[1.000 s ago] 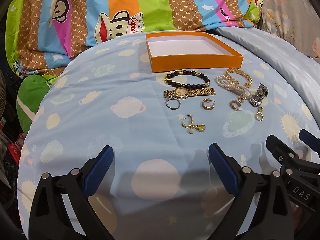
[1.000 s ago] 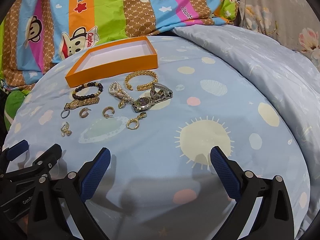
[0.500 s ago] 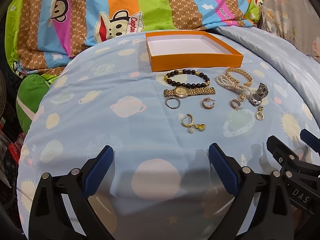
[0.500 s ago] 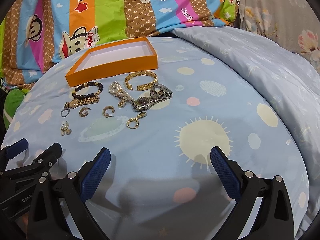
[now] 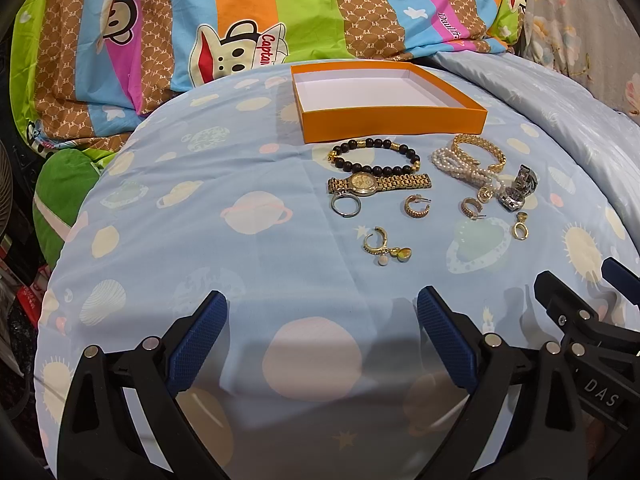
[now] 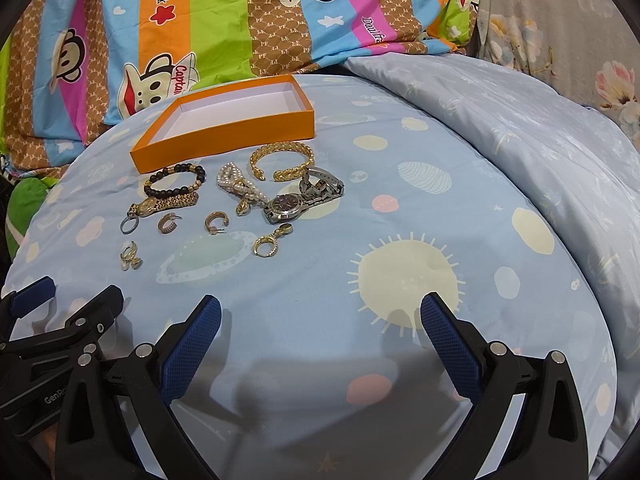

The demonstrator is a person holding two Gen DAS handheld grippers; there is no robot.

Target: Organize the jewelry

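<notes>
Words I can read from my jaws

Far ahead, the striped monkey blanket [image 6: 224,20] says "Daul frank" and "Capta…"; beside my left gripper [image 5: 320,312], the right gripper [image 5: 600,384] body reads "DAS"; the left's reads "GenRo…".

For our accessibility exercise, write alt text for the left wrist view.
Gold, pearl and black-bead jewelry lies scattered on a pale blue planet-print bedsheet in front of an empty, shallow orange cardboard box. The open blue-padded left gripper frames the foreground.
</notes>
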